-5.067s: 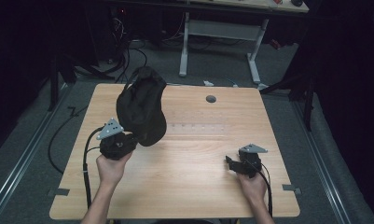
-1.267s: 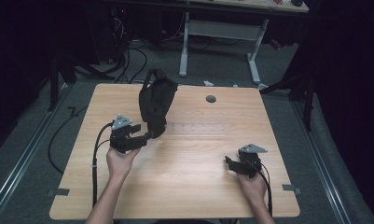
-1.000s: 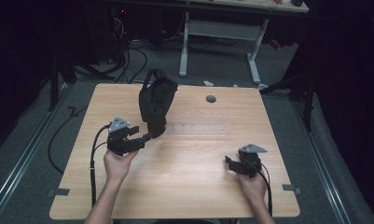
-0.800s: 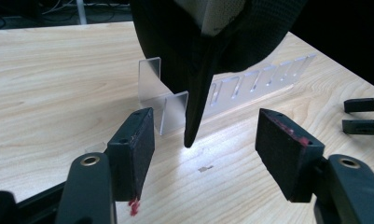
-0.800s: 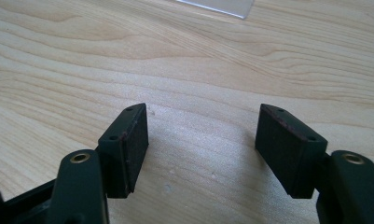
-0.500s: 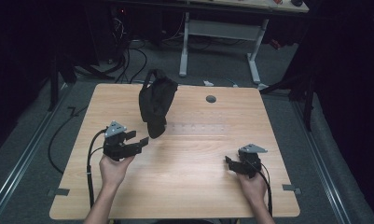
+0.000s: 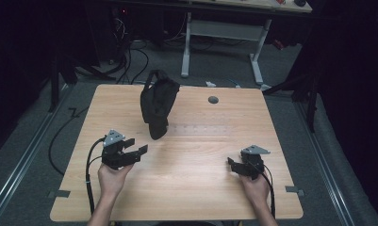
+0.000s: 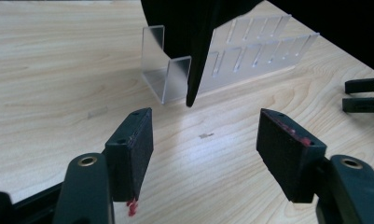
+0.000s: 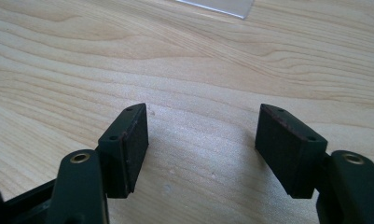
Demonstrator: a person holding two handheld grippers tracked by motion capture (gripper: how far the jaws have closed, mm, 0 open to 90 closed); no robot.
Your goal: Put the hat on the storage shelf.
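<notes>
Surface: a pale wood-grain table (image 7: 186,188), round grommet hole (image 7: 213,100) near its upper edge, right of centre. Dark room around it; grey floor, loose cables at upper left of the high view, a white-legged bench (image 7: 224,33) along the top.

Container: a clear acrylic rack (image 8: 222,65) with a row of slots stood mid-table, faint in the high view. The black bag (image 7: 157,106) sat upright on its left end, above centre in the frame; in the left gripper view its dark point hung down over the rack's open end slot. What the other slots held, you could not tell; they looked see-through.

Your left gripper (image 7: 132,153) was at lower left of the high view, just below the bag and apart from it, jaws spread wide with nothing between the pads (image 8: 138,149).

Your right gripper (image 7: 234,165) was at lower right, low over bare wood, jaws also wide and gripping nothing, well apart from the bag.
</notes>
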